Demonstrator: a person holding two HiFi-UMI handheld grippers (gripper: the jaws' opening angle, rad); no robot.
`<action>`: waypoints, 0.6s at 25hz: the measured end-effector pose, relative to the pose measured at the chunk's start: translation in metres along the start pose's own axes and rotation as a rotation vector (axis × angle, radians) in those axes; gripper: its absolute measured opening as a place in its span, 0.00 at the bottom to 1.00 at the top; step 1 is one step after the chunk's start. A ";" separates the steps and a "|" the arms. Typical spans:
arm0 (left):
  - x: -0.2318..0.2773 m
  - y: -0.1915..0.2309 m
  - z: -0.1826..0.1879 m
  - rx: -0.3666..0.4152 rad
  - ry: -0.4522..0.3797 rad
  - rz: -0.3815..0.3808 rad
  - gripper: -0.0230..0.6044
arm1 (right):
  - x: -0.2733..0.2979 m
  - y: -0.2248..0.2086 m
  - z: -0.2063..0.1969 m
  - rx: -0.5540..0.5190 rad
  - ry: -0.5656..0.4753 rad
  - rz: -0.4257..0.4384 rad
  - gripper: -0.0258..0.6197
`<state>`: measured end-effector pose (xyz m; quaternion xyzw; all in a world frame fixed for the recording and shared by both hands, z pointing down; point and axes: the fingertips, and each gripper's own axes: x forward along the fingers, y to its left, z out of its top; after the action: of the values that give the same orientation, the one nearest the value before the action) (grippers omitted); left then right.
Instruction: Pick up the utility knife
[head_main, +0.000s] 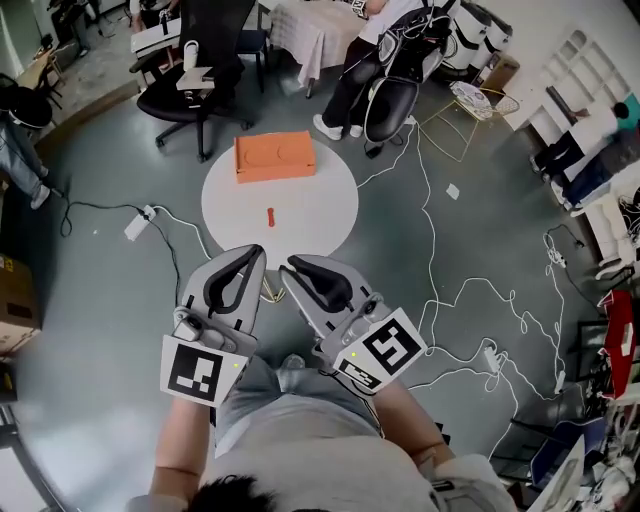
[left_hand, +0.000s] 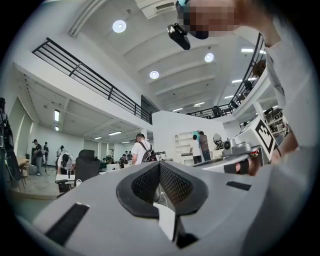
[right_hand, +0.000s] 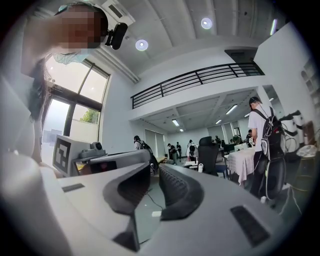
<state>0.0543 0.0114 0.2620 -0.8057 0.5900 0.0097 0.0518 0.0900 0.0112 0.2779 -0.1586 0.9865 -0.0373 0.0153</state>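
The utility knife is a small orange bar lying near the middle of a round white table. Behind it on the table rests a flat orange box. My left gripper and right gripper are held side by side close to my body, short of the table's near edge and pointing toward it. Both are shut with nothing between the jaws. The left gripper and right gripper views look out level across the hall; the knife is in neither.
A black office chair stands beyond the table at the left, and a seated person is beyond it at the right. A power strip and white cables trail over the grey floor. Shelves line the right side.
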 end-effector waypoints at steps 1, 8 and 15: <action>0.004 0.003 -0.001 0.000 0.003 0.000 0.05 | 0.003 -0.004 -0.001 0.004 0.002 -0.002 0.14; 0.033 0.033 -0.013 -0.014 0.015 -0.059 0.05 | 0.034 -0.033 -0.007 0.023 0.009 -0.068 0.14; 0.075 0.079 -0.020 -0.024 0.013 -0.170 0.05 | 0.086 -0.070 -0.008 0.043 0.005 -0.167 0.14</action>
<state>0.0009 -0.0858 0.2704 -0.8535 0.5197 0.0071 0.0389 0.0301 -0.0810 0.2900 -0.2400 0.9688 -0.0599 0.0129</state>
